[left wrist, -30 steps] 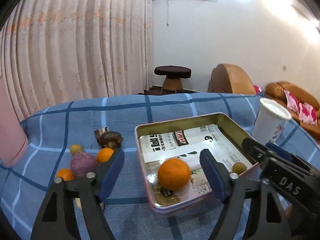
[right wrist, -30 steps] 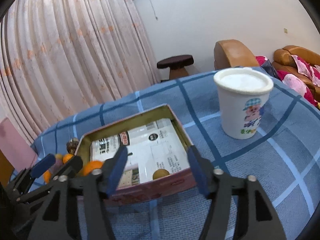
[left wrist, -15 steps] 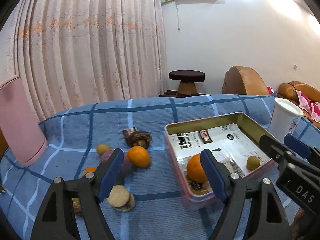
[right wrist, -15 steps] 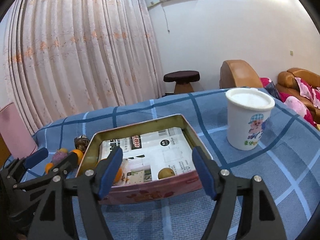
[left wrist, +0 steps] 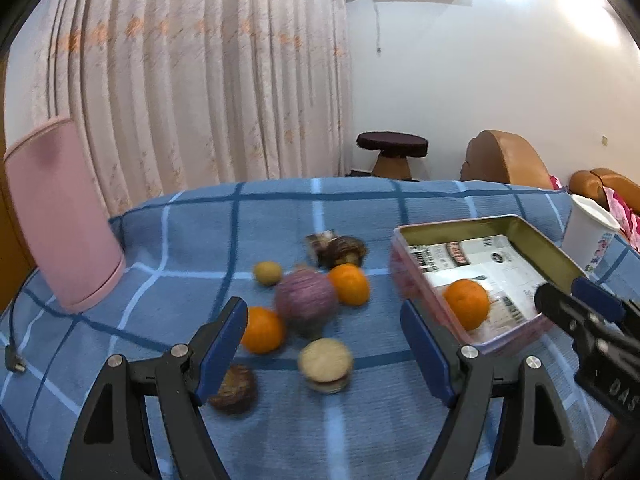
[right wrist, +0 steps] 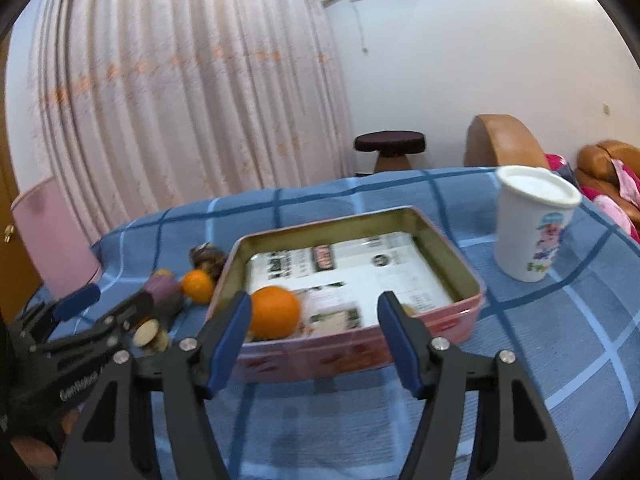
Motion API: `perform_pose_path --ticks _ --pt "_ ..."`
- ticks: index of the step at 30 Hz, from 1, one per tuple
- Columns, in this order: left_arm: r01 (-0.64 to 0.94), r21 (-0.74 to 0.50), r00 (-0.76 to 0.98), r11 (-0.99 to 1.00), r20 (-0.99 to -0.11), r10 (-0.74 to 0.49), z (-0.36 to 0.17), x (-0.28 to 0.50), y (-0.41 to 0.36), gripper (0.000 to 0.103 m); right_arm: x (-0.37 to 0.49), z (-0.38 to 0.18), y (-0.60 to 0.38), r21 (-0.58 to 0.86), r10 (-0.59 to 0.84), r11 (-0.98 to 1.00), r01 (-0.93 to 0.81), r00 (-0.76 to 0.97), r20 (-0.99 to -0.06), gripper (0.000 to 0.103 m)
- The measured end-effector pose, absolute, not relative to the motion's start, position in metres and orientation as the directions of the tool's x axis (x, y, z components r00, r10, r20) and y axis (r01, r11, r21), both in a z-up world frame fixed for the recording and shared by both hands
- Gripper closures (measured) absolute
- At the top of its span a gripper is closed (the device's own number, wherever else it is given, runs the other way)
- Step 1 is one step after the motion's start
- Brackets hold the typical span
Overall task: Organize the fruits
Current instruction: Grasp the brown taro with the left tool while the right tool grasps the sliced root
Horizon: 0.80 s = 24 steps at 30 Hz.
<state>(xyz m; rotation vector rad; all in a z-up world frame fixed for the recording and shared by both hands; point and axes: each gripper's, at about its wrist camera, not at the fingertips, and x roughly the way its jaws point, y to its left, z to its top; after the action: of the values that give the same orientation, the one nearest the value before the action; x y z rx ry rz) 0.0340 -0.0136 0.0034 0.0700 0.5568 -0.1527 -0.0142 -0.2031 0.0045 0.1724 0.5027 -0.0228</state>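
The left gripper (left wrist: 324, 344) has its fingers spread wide and holds nothing; the right gripper (right wrist: 314, 334) is the same. On the blue checked surface (left wrist: 192, 240) two oranges (left wrist: 262, 330) lie loose. One orange (right wrist: 275, 312) lies inside the single tin (right wrist: 460, 256). One white cup (right wrist: 534, 222) stands beside the tin.

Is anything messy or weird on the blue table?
Nothing is spilled or broken. The odd bit: only one orange sits in the pink tin, while two oranges, a purple fruit and others lie loose on the blue cloth. Both claws are open and empty.
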Motion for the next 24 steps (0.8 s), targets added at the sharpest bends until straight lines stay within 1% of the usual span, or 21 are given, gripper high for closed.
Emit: perform_pose_path --ticks 3,5,9,14,24 --pt "0.133 0.037 0.825 0.991 -0.559 -0.09 0.002 0.039 0.006 0.023 -0.015 0.004 -0.181 0.115 0.038 0.993 0.022 0.87 -0.492 0.042" --pt "0.109 0.031 0.811 0.994 -0.581 -0.071 0.001 0.045 0.024 0.023 -0.015 0.004 -0.169 0.113 0.062 0.994 -0.006 0.864 -0.5 0.044" --pt "0.116 -0.001 0.771 0.993 -0.63 -0.091 -0.003 0.052 0.055 0.023 -0.01 0.001 -0.142 0.12 0.138 0.989 -0.087 0.836 -0.531 0.05" --pt "0.114 -0.015 0.72 0.993 -0.688 -0.093 -0.013 0.058 0.086 0.023 0.002 -0.005 -0.109 0.108 0.196 0.981 -0.164 0.794 -0.576 0.05" --pt "0.234 0.018 0.655 0.972 -0.741 -0.144 -0.023 0.053 0.097 0.023 0.054 -0.027 -0.068 0.122 0.241 0.968 -0.221 0.663 -0.709 0.05"
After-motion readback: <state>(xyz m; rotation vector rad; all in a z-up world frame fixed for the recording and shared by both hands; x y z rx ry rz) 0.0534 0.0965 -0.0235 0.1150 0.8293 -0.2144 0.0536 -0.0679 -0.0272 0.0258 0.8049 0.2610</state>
